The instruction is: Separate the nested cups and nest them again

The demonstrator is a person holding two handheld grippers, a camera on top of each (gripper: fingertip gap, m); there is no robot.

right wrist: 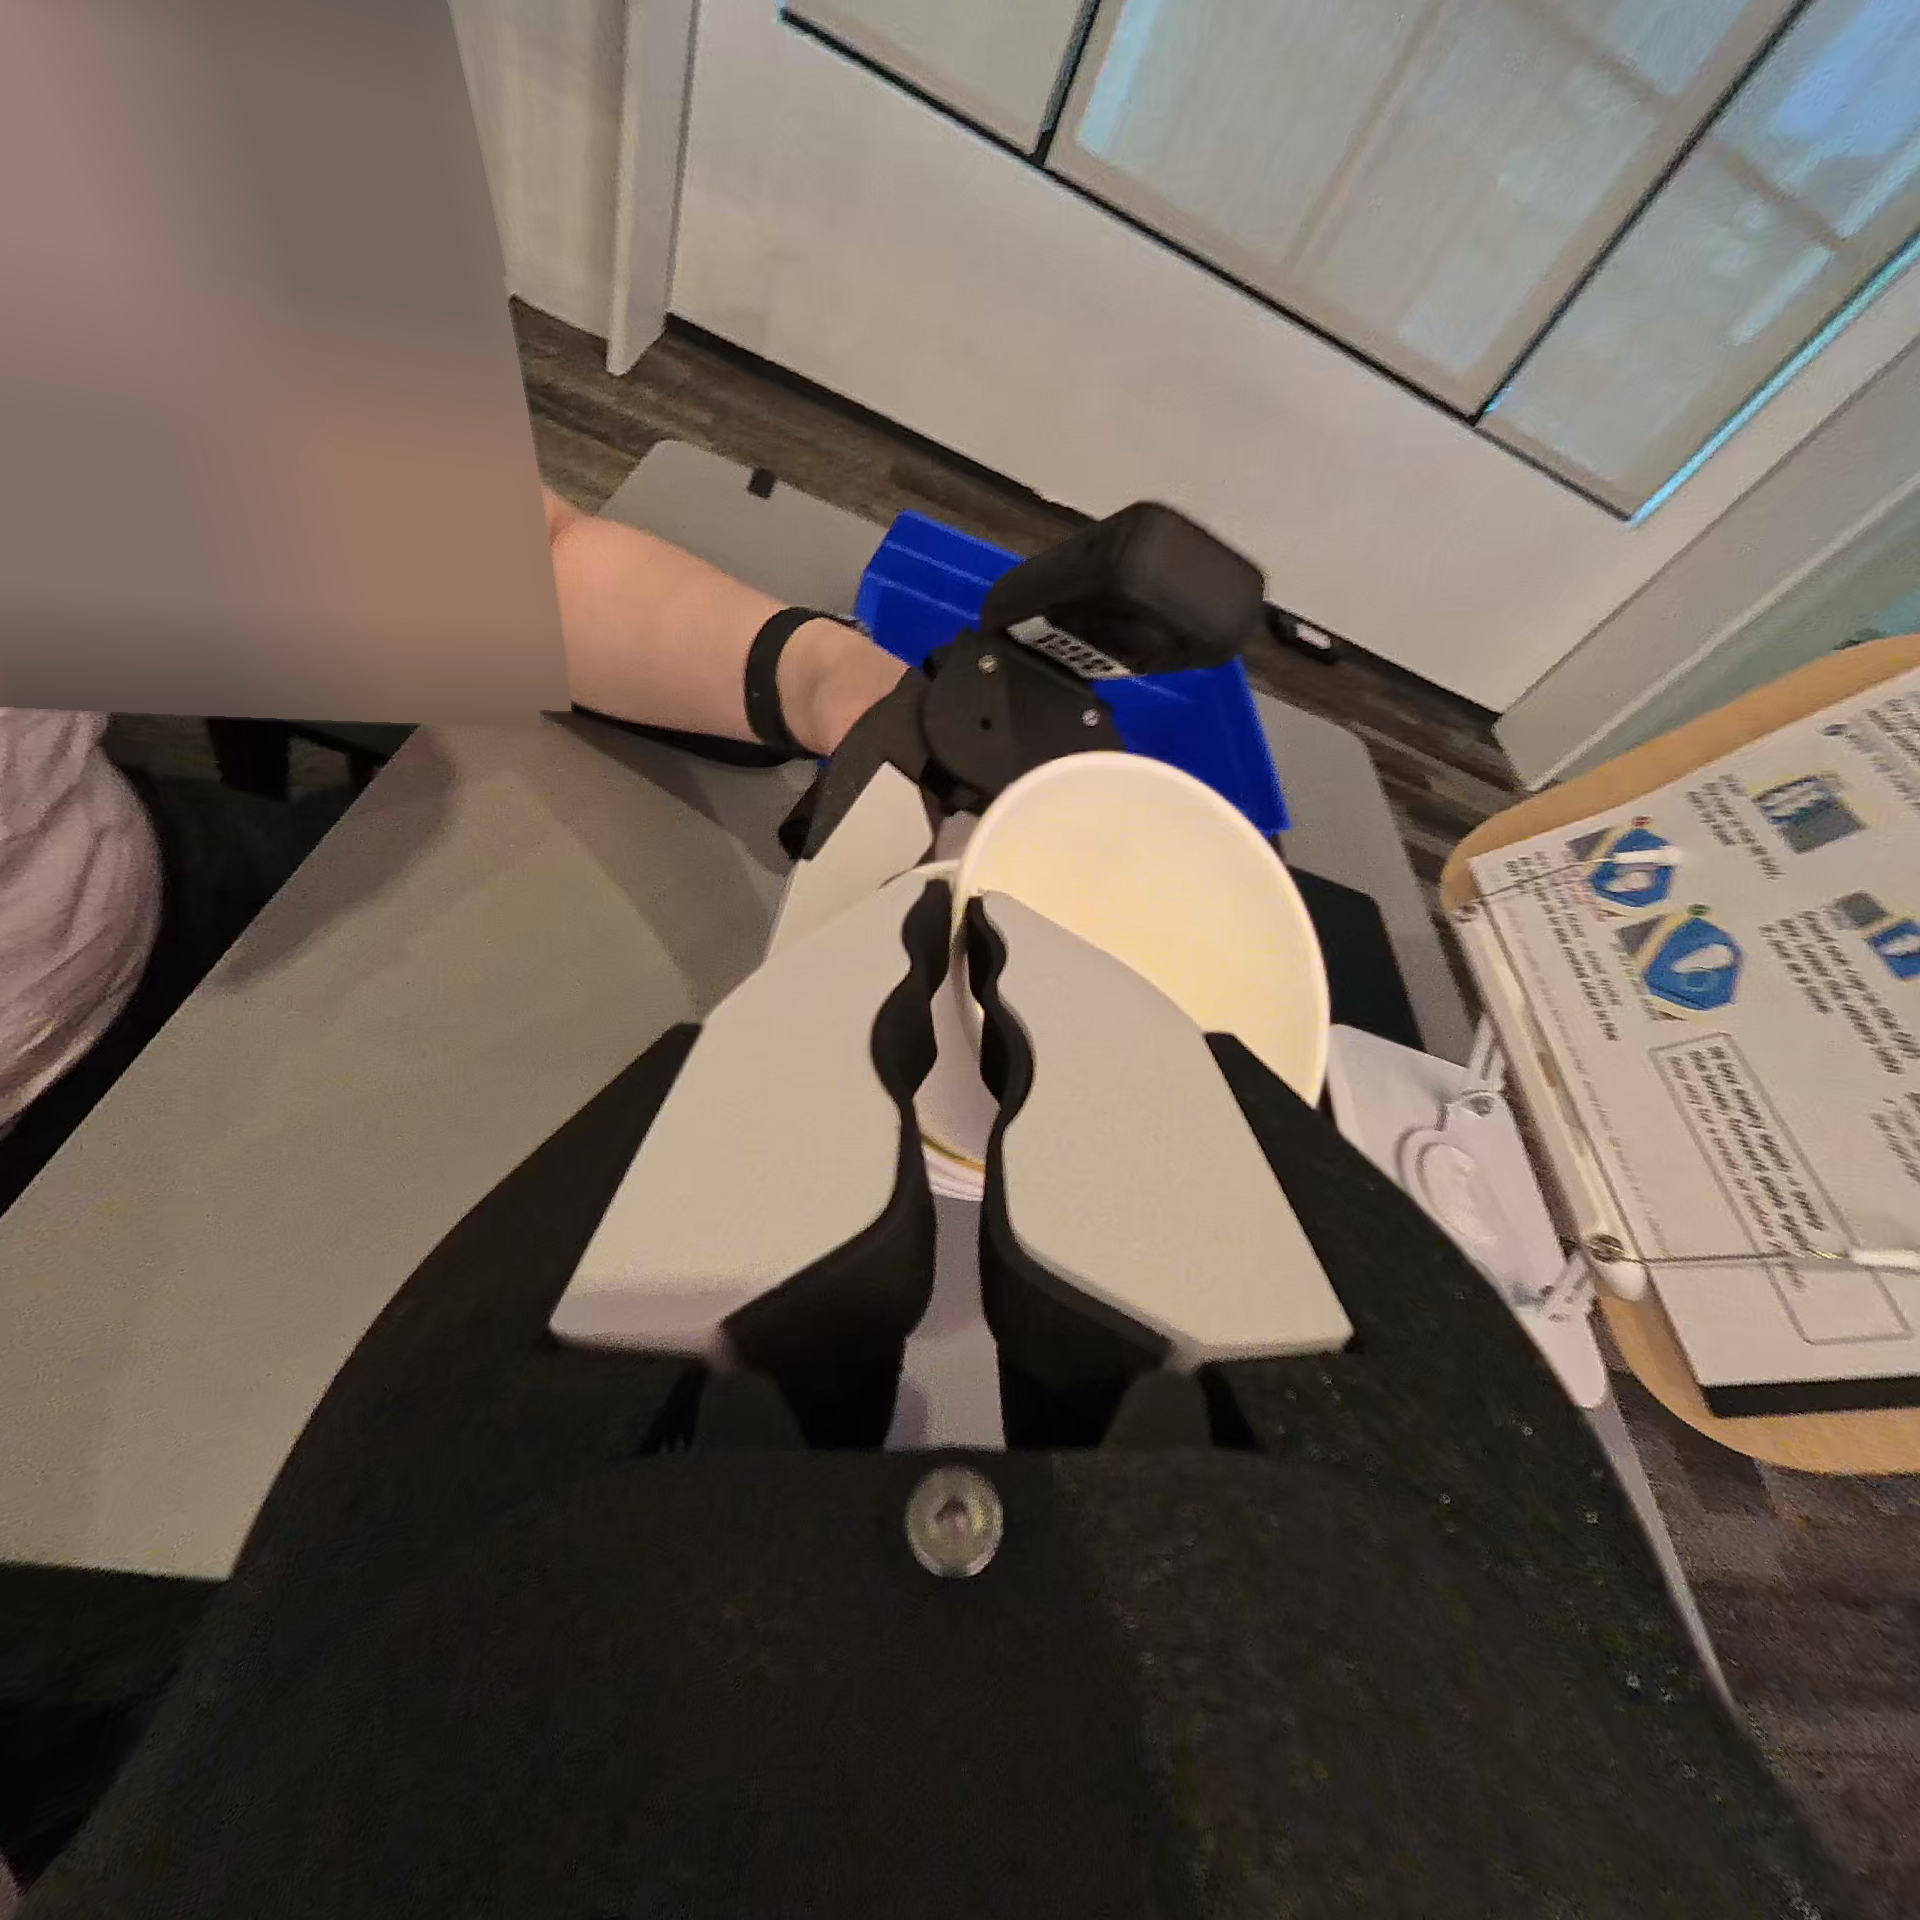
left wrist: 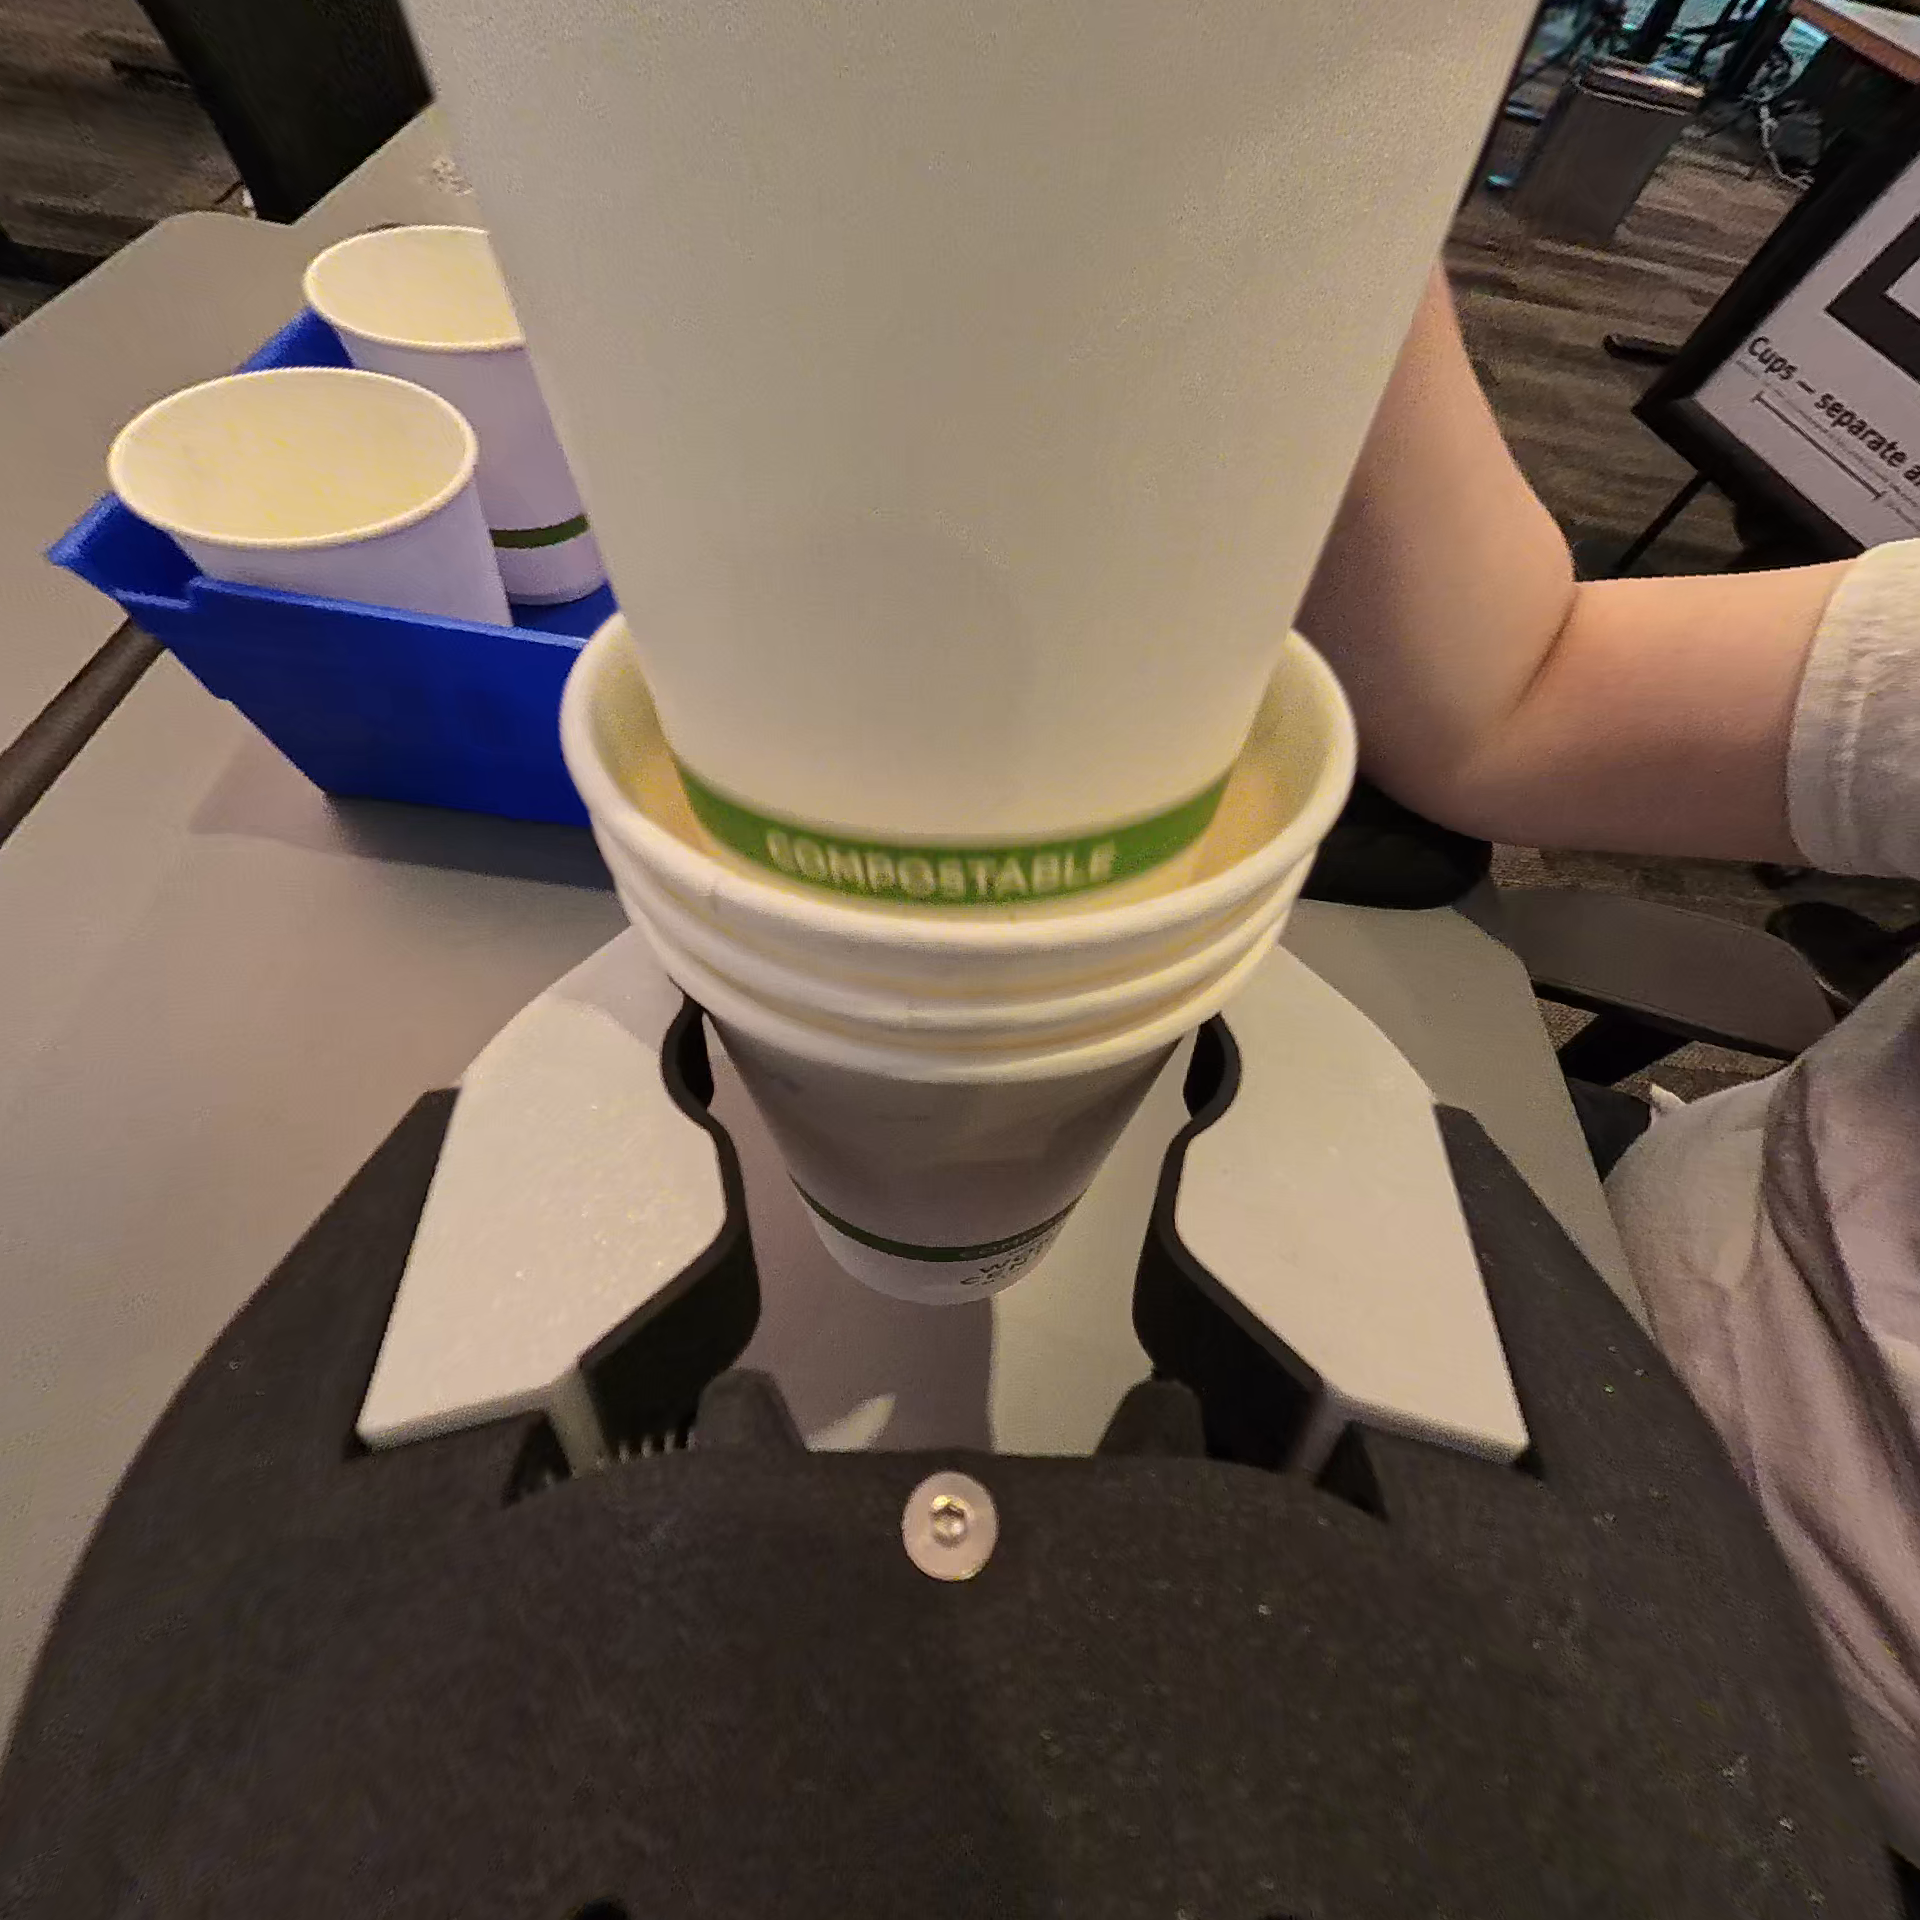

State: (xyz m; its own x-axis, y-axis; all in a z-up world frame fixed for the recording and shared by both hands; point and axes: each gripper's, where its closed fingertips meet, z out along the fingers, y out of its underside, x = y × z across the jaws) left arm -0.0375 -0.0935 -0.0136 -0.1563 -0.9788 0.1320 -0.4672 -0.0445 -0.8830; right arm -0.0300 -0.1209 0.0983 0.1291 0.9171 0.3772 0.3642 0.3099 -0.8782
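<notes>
My left gripper [left wrist: 951,1049] is shut on a stack of nested white paper cups [left wrist: 956,956], gripping just under its three stacked rims. The stack's base hangs a little above the grey table [left wrist: 208,1039]. A further white cup [left wrist: 956,416] with a green band at its base sits only shallowly in the top of the stack. My right gripper [right wrist: 956,914] is shut on that cup's rim [right wrist: 1143,914], one finger inside and one outside. The left gripper's body [right wrist: 1018,707] shows beyond the cup in the right wrist view.
A blue bin [left wrist: 395,686] at the left holds two upright single cups [left wrist: 301,488] [left wrist: 436,312]. A person's forearm [left wrist: 1507,644] reaches in from the right. A framed sign [left wrist: 1849,395] stands beyond the table. A wooden board with a printed sheet [right wrist: 1714,1039] lies at the right.
</notes>
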